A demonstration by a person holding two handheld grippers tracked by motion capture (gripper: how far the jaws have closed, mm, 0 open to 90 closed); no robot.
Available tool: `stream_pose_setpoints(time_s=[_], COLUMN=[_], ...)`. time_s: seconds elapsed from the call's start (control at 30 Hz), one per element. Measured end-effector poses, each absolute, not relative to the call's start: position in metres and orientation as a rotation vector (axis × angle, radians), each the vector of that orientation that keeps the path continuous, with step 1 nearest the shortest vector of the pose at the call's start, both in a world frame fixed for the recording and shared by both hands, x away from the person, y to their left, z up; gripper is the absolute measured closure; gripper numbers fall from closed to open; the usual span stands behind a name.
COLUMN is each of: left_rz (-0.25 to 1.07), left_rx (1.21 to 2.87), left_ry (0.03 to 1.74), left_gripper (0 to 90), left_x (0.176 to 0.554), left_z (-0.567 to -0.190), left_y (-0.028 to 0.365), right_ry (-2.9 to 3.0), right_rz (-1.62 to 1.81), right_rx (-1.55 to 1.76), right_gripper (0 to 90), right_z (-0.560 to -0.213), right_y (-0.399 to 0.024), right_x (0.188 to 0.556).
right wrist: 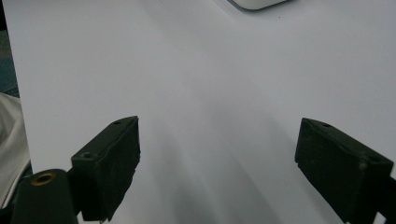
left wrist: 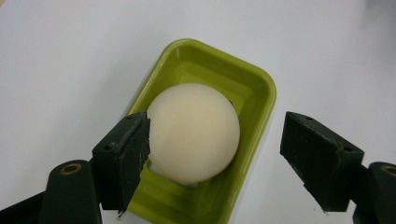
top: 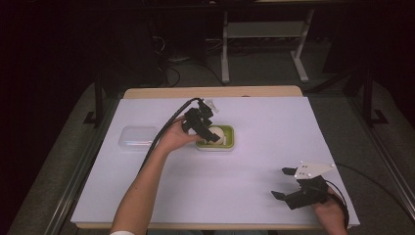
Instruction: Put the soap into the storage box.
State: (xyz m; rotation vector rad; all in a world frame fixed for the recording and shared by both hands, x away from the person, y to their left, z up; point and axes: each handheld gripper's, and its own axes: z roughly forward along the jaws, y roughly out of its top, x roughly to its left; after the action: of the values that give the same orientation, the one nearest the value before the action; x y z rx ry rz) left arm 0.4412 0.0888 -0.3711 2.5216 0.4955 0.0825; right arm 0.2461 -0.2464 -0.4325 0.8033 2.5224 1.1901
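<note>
Hovering over a cream ball [left wrist: 192, 132] seated in a green tray [left wrist: 254, 86] near the middle of the white table [top: 254, 161], left gripper [left wrist: 215, 154] with jaws spread, one pad touching or nearly touching the ball's side, the other well clear. Best done by centring on the ball's widest girth before closing, squeezing gently and lifting straight up so the tray stays put. Round, so no long axis and no pointing direction on the ball; tray's long axis seemingly left to right across the table. Right gripper [top: 289, 183] parked near the front edge, jaws apart, holding nothing. Clear lid [top: 137, 137] just left of the tray.
</note>
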Motion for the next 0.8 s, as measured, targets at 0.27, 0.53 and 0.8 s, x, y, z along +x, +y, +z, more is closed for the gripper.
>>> stream_pose_setpoints(time_s=[0.27, 0.53, 0.8], left_rz=[0.088, 0.094, 0.099], left_rx=[2.488, 2.476, 2.469], left_ry=[0.506, 0.507, 0.52], left_gripper=[22.8, 22.7, 22.7], left_x=[0.428, 0.412, 0.398], left_z=[-0.367, -0.368, -0.369], left_y=[0.101, 0.111, 0.125], right_ry=[2.511, 2.519, 2.526], right_rz=[1.188, 1.168, 1.159], right_rx=[0.821, 0.82, 0.807], right_gripper=[13.3, 13.4, 13.4], right_z=[-0.434, -0.434, -0.434], right_y=[-0.25, -0.247, -0.244], right_x=[0.246, 0.246, 0.247])
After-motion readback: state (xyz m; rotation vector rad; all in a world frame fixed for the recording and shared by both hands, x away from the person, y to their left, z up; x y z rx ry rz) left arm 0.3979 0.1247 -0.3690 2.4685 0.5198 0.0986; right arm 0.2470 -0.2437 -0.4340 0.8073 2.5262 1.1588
